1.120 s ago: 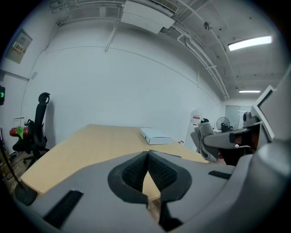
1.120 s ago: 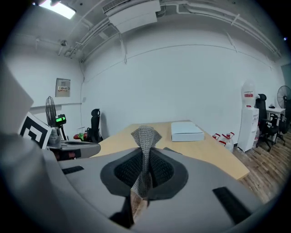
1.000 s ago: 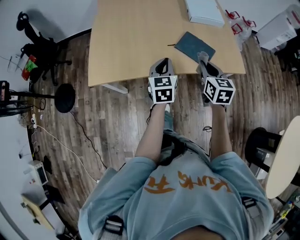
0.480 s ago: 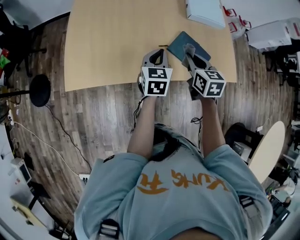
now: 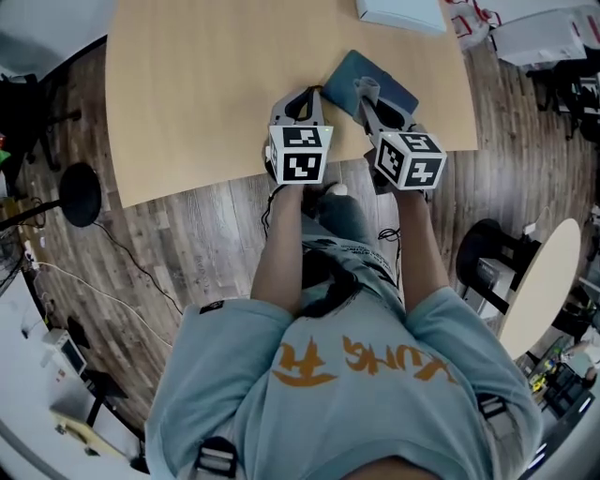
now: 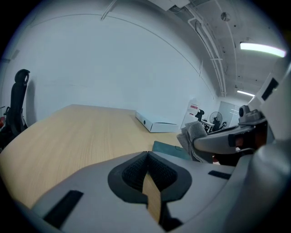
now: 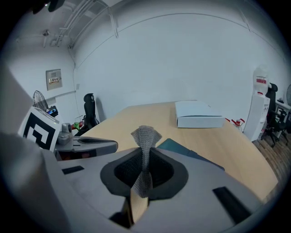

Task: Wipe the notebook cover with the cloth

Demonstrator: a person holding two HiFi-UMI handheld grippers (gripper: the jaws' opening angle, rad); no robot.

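Observation:
A dark teal notebook [image 5: 370, 84] lies on the wooden table [image 5: 216, 84] near its front right edge; it also shows in the left gripper view [image 6: 169, 149] and the right gripper view [image 7: 182, 149]. My right gripper [image 5: 364, 92] is shut on a grey cloth [image 7: 145, 139], which sticks up between its jaws, and hovers at the notebook's near edge. The cloth is visible too from the left gripper view [image 6: 193, 136]. My left gripper [image 5: 305, 98] is shut and empty, just left of the notebook over the table.
A flat white box [image 5: 398, 13] lies on the table beyond the notebook, seen too in the right gripper view [image 7: 198, 113]. An office chair [image 7: 88, 111] stands off the table's left side. A round stool [image 5: 80, 195] and cables sit on the wooden floor.
Both grippers have moved forward from the table's front edge over the table. The right one with the cloth has reached the notebook's near edge.

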